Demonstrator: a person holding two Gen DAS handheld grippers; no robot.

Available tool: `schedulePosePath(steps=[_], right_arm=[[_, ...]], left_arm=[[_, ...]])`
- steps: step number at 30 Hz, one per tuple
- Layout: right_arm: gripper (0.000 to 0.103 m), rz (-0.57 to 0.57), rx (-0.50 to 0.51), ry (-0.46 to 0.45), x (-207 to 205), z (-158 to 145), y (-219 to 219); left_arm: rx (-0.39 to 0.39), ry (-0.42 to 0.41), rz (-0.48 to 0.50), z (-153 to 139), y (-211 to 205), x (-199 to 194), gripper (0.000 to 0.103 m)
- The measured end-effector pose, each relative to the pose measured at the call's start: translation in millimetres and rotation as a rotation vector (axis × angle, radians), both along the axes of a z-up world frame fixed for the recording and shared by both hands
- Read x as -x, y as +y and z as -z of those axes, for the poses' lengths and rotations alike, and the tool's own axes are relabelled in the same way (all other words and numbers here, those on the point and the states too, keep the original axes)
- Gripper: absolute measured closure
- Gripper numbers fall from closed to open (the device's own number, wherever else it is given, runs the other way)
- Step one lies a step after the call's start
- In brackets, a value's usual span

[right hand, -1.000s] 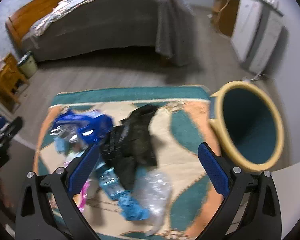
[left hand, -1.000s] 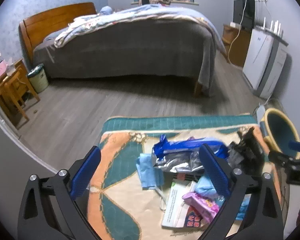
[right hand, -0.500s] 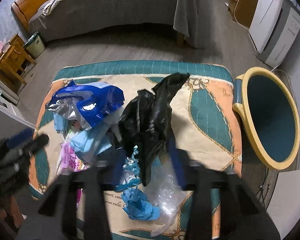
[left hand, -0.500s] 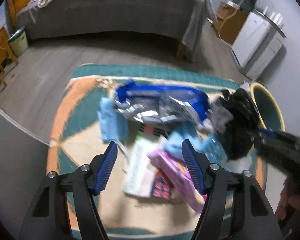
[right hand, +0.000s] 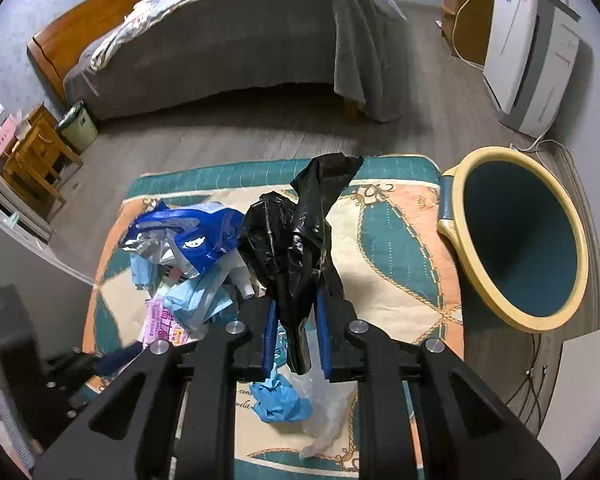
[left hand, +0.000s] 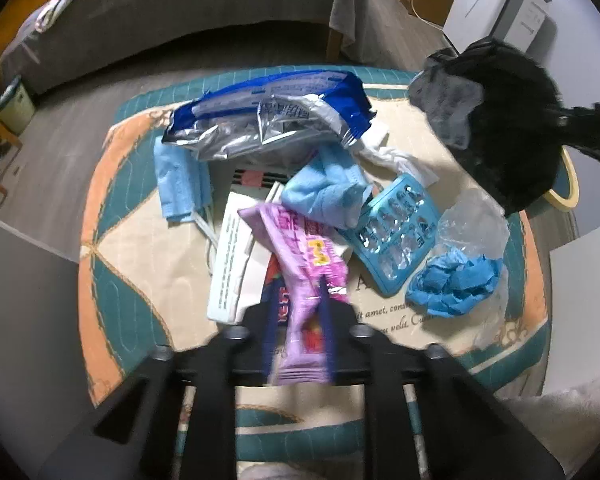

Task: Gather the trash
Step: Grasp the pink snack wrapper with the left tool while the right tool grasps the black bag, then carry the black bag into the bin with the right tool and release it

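A pile of trash lies on a patterned mat (left hand: 112, 216). My left gripper (left hand: 298, 312) is shut on a purple-pink snack wrapper (left hand: 304, 256). My right gripper (right hand: 296, 328) is shut on a black plastic bag (right hand: 292, 240) and holds it up above the mat; the bag also shows at the right of the left wrist view (left hand: 512, 120). In the pile are a blue and silver foil bag (left hand: 268, 120), a light blue face mask (left hand: 176, 184), a teal blister pack (left hand: 396, 232), a crumpled blue glove (left hand: 456, 280) and a white carton (left hand: 236, 268).
A yellow-rimmed teal bin (right hand: 520, 236) stands at the mat's right edge. A bed (right hand: 228, 40) fills the back of the room. A white appliance (right hand: 532, 52) stands at the back right. A wooden stool (right hand: 36, 160) and a small waste basket (right hand: 78, 124) are at the left.
Both grippers have closed. The left one came down onto the pile and took the purple wrapper. The right one took the black bag and lifted it.
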State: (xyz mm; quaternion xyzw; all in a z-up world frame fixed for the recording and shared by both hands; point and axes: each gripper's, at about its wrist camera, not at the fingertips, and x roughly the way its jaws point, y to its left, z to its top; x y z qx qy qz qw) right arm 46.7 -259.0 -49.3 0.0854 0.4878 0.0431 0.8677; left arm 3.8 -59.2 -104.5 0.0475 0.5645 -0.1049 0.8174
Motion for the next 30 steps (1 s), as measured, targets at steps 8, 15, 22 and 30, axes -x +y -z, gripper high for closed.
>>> schedulePosePath(steps=[8, 15, 22, 30], right_arm=[[0.087, 0.069, -0.049, -0.051, 7, -30, -31], [0.087, 0.160, -0.091, -0.095, 6, -52, -78], [0.087, 0.235, -0.028, -0.183, 0, -67, -139], [0.087, 0.329, 0.003, -0.188, -12, -51, -205]], left_arm=[[-0.010, -0.182, -0.046, -48, 17, 5, 0.091], [0.043, -0.356, -0.063, -97, 21, 0, 0.091], [0.089, -0.435, 0.015, -112, -22, -18, 0.091], [0.124, -0.417, 0.171, -101, -108, -49, 0.091]])
